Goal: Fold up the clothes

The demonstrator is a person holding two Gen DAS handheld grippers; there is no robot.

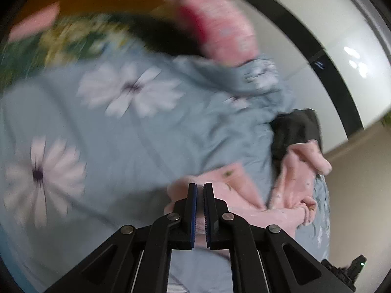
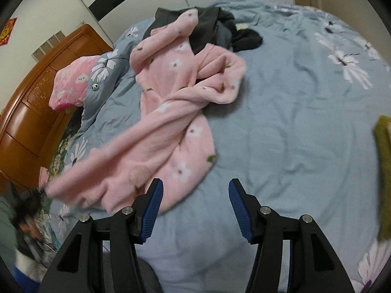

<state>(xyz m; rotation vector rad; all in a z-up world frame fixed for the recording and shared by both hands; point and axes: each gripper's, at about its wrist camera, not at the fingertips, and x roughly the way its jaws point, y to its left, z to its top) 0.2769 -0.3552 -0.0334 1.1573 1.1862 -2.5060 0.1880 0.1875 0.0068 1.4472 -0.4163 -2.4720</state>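
Note:
A pink fleece garment with white flowers (image 2: 171, 112) lies crumpled on the blue flowered bedsheet (image 2: 293, 122). One end stretches to the lower left, blurred. My left gripper (image 1: 200, 188) is shut on an edge of the pink garment (image 1: 232, 195), with the cloth between its blue pads. The left wrist view is motion-blurred. My right gripper (image 2: 195, 188) is open and empty, hovering over the sheet just right of the garment's lower end. Dark grey clothes (image 2: 207, 26) lie under the garment's far end.
A pink pillow (image 2: 70, 83) and a blue duvet (image 2: 110, 73) lie by the wooden headboard (image 2: 29, 112). A yellow-green object (image 2: 383, 171) shows at the right edge. White wall with a black band (image 1: 317, 56) is beyond the bed.

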